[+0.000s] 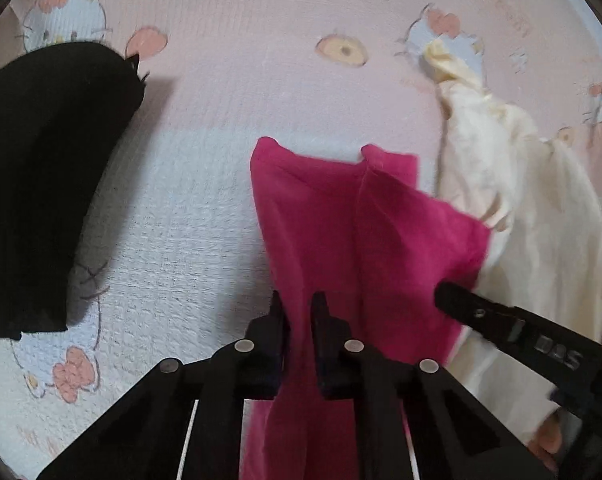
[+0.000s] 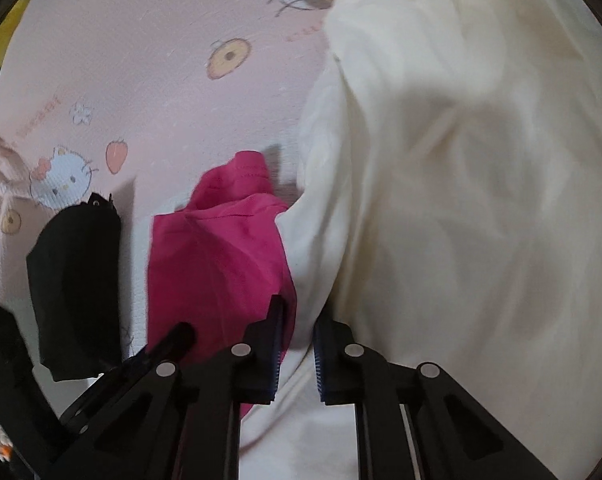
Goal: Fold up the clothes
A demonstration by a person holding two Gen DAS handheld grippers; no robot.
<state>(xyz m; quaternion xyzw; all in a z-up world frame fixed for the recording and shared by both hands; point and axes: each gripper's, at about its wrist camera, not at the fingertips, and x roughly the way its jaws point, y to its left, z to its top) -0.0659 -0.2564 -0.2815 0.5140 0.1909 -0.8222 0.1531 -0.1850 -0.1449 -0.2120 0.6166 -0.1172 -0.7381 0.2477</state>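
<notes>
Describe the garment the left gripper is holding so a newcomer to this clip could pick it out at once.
Start from the pink cartoon-cat bedsheet that fills both views. Three garments lie on it: a black one on the left, a large cream one on the right, and between them the magenta garment, pinched by the left gripper. It is the only brightly coloured piece.

Left gripper has the magenta cloth pinched between its fingers, fabric hanging up toward 12 o'clock. Right gripper pokes in from 4 o'clock, touching the cloth's edge. Black garment at 9 o'clock, cream garment at 3, all on a cartoon-cat bedsheet.
</notes>
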